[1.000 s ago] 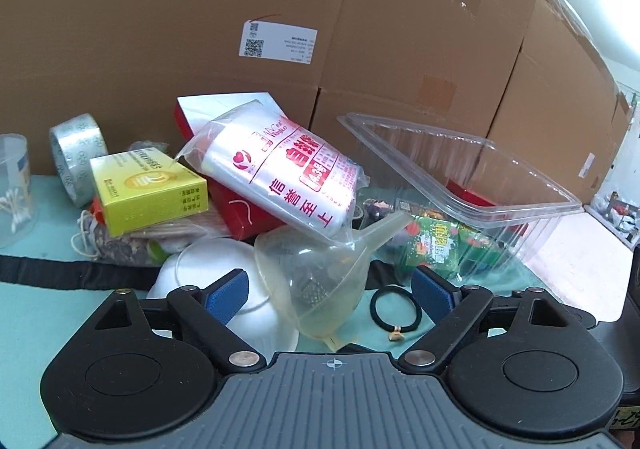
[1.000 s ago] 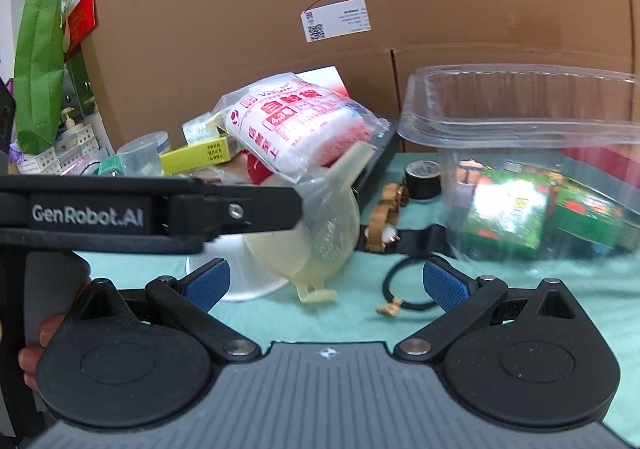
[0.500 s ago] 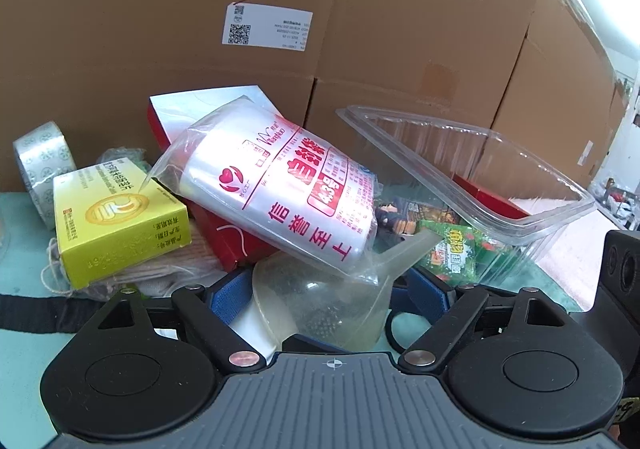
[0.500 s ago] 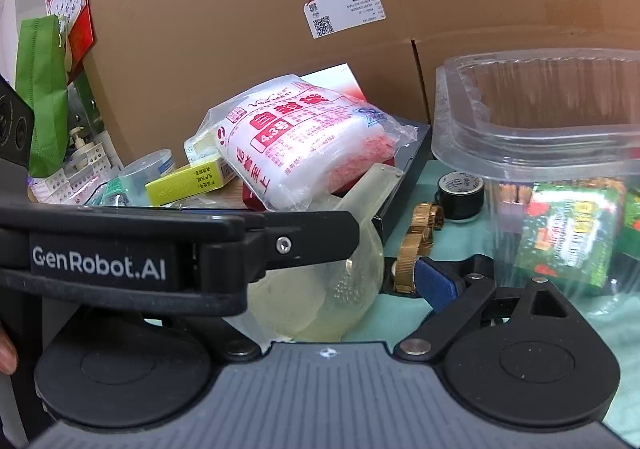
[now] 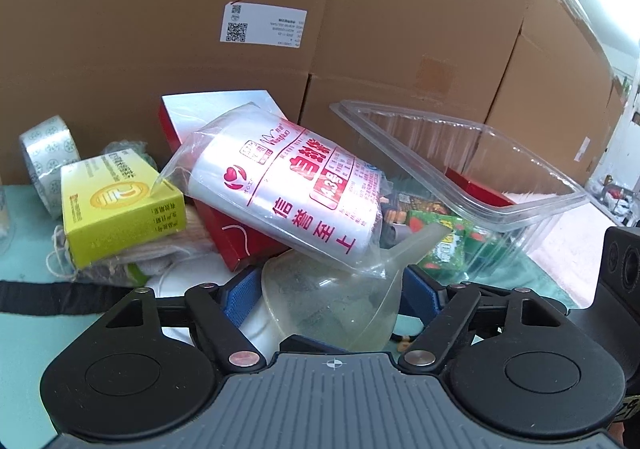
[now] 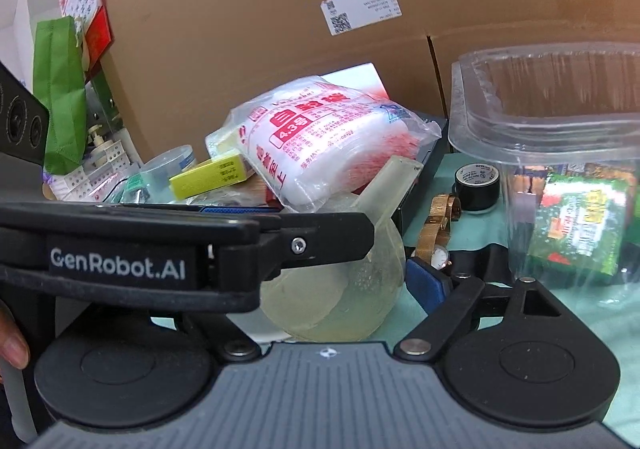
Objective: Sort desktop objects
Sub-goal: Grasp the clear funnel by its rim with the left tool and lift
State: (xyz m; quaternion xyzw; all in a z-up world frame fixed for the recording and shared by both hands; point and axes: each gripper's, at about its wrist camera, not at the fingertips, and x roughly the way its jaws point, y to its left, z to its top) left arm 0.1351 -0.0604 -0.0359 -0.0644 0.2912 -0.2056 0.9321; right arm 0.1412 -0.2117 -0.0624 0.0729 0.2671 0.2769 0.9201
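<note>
Funnel [image 5: 332, 297] sat on the green mat, spout wedged under the bag of zip pouches [image 5: 288, 193]. Left gripper [image 5: 326, 291] and right gripper [image 6: 340, 281] both straddled its bowl, jaws closing, pads not clearly pressing yet. Risk: lifting drags the bag off the pile.

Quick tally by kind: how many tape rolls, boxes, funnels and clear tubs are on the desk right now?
Tape rolls: 2, silver tape roll, black tape roll
Boxes: 2, yellow box, red box
Funnels: 1, funnel
Clear tubs: 1, clear tub
Total: 6
</note>
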